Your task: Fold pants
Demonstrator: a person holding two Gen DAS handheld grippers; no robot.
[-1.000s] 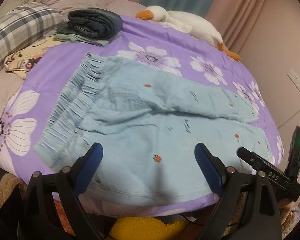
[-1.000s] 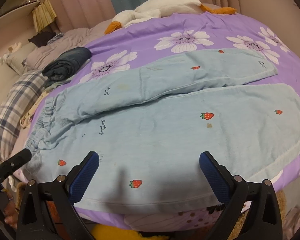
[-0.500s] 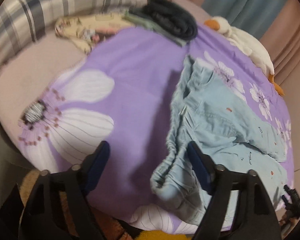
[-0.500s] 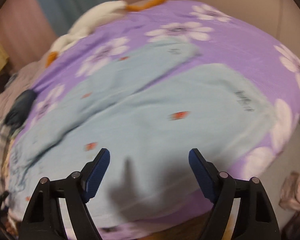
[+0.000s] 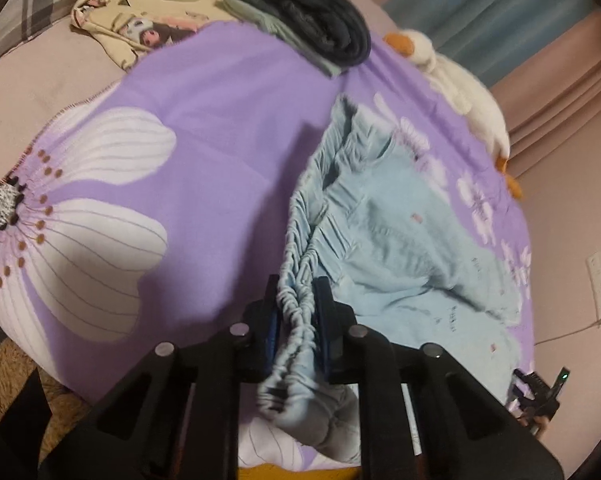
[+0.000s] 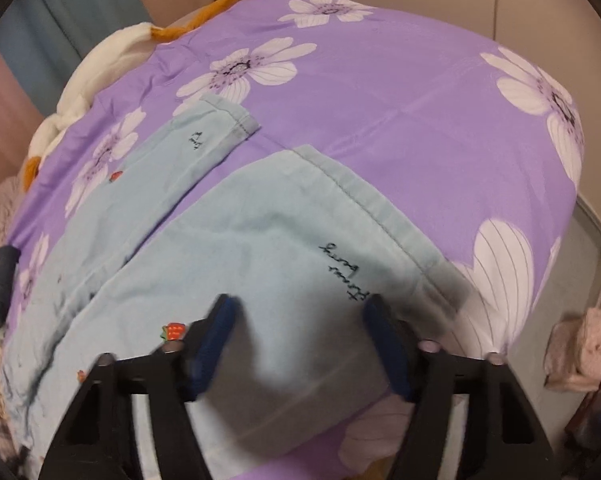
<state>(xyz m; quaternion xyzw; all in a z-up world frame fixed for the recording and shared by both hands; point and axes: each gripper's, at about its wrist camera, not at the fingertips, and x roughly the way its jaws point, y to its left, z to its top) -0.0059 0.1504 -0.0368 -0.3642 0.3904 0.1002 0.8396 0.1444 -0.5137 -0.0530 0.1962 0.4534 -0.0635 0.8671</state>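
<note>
Left tool (image 5: 296,320) at bottom centre, jaws closing, pads pressed on gathered waistband of light blue pants (image 5: 400,240). Pants ran toward right of frame over purple flowered bedspread (image 5: 220,140). Dark folded garment (image 5: 324,28) sat at top centre, cream printed cloth (image 5: 140,28) upper left, white plush goose (image 5: 468,92) upper right.
</note>
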